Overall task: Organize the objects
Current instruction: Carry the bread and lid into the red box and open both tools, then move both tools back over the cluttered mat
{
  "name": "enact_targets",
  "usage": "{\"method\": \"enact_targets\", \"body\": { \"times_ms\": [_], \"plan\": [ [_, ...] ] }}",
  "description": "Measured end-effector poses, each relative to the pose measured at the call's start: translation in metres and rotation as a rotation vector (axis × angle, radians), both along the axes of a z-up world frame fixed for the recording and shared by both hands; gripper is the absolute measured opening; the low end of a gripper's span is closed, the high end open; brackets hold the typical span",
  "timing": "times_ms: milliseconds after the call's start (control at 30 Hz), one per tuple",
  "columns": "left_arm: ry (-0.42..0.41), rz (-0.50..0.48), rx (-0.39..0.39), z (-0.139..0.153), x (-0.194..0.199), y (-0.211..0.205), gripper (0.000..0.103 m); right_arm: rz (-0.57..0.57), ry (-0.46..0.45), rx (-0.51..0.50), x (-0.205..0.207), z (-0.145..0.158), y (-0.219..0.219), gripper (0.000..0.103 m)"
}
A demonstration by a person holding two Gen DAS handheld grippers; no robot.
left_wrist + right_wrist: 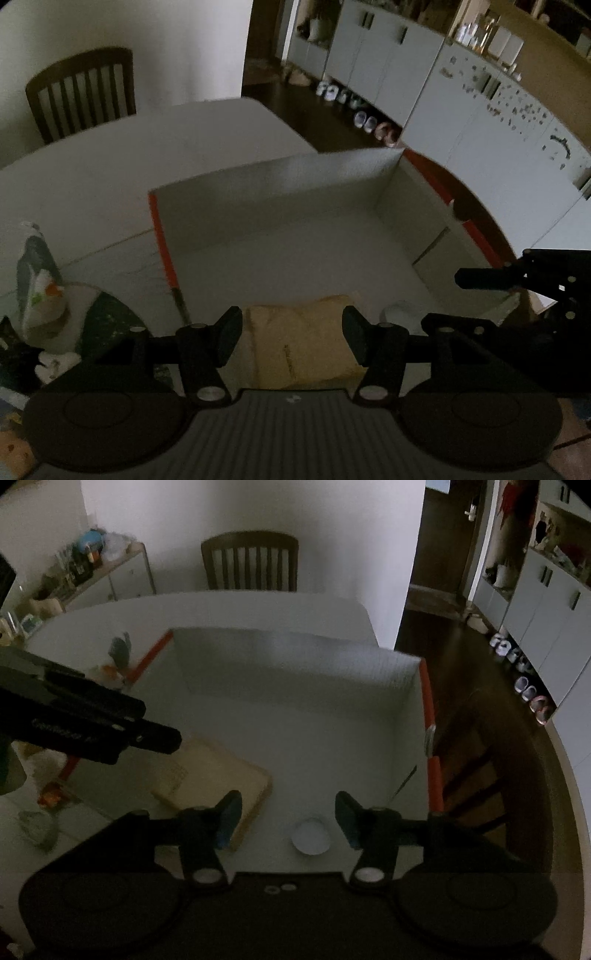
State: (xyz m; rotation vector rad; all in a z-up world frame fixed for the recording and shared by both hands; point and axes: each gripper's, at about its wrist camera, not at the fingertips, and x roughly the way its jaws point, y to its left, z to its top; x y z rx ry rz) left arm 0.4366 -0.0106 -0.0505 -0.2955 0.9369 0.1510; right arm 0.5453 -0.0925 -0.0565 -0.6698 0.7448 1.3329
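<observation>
Hovering over the box [428,701], both tools parted and empty (left tool [291,341], right tool [288,823]), above yellow packet [306,347] and white lid [310,836].

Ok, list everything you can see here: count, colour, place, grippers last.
box: one, white inside with orange-red edges, open on the table.
flat packet: one, tan, on the box floor, left side.
small round lid-like thing: one, white, on the box floor beside the packet.
table: one, white, under the box.
chair: one, dark wood, at the table's far side.
clutter: several items, mixed colours, on the table left of the box; too dim to name.
cabinets: a row, pale grey, along the right wall.
shoes: several, pale, on the floor below the cabinets.
left gripper: black, open above the packet.
right gripper: black, open above the round thing.
</observation>
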Motion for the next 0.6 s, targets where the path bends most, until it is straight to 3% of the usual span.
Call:
{"method": "enact_targets", "body": {
  "times_ms": [233, 600],
  "plan": [
    [-0.070, 0.014, 0.010, 0.026, -0.031, 0.004, 0.058, 0.007, -0.001, 0.052, -0.017, 0.022, -0.011, 0.057],
    [-0.107, 0.025, 0.019, 0.044, -0.092, 0.024, 0.058, -0.008, 0.020, 0.101, -0.066, 0.038, -0.017, 0.064]
  ]
}}
